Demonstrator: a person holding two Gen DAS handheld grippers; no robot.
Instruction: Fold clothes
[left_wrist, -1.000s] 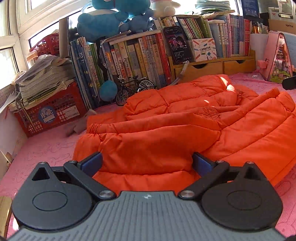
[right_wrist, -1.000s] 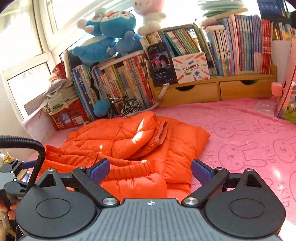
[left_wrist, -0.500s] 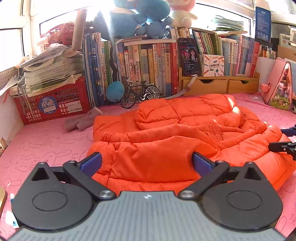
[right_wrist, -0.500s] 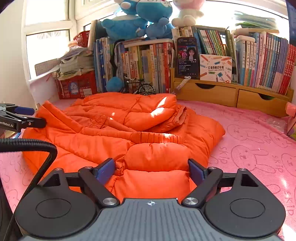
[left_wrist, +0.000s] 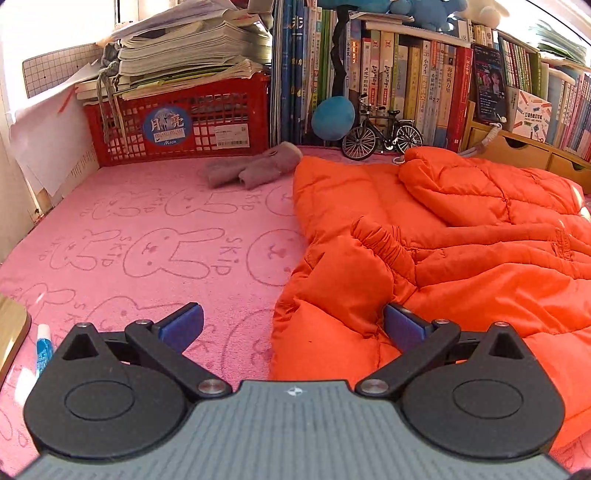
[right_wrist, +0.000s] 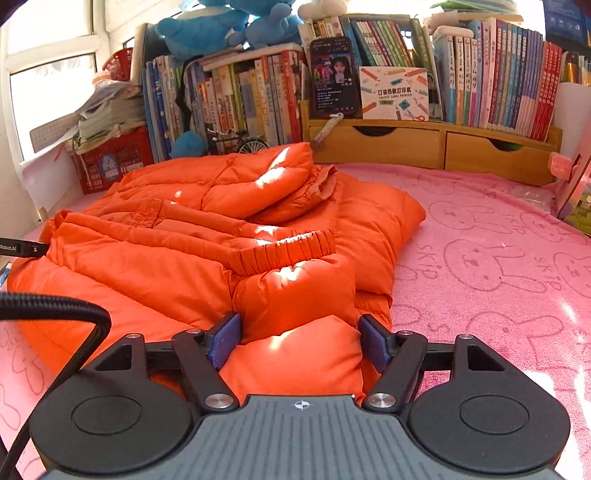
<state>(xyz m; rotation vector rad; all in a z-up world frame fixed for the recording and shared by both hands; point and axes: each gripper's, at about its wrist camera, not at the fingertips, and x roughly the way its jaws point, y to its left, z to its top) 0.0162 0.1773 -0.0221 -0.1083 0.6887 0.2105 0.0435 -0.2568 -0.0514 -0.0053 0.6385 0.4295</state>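
An orange puffy jacket (left_wrist: 461, 236) lies partly folded on the pink bunny-print cloth (left_wrist: 155, 243). In the right wrist view the jacket (right_wrist: 221, 229) has a sleeve with an elastic cuff (right_wrist: 291, 247) laid across it. My left gripper (left_wrist: 293, 325) is open at the jacket's near left corner, its right finger against the fabric, its left finger over bare cloth. My right gripper (right_wrist: 299, 339) has its jaws partly closed around a puffy fold at the jacket's near edge, and the fabric fills the gap between them.
A red crate (left_wrist: 177, 118) with stacked papers stands at the back left. Books, a model bicycle (left_wrist: 382, 133) and a grey plush (left_wrist: 255, 168) line the back. Wooden drawers (right_wrist: 432, 147) sit behind the jacket. A small tube (left_wrist: 42, 349) lies at the near left.
My left gripper has swung left to the jacket's left corner, with bare pink cloth now in view. My right gripper has moved in onto the jacket's near edge and narrowed its jaws around a fold.
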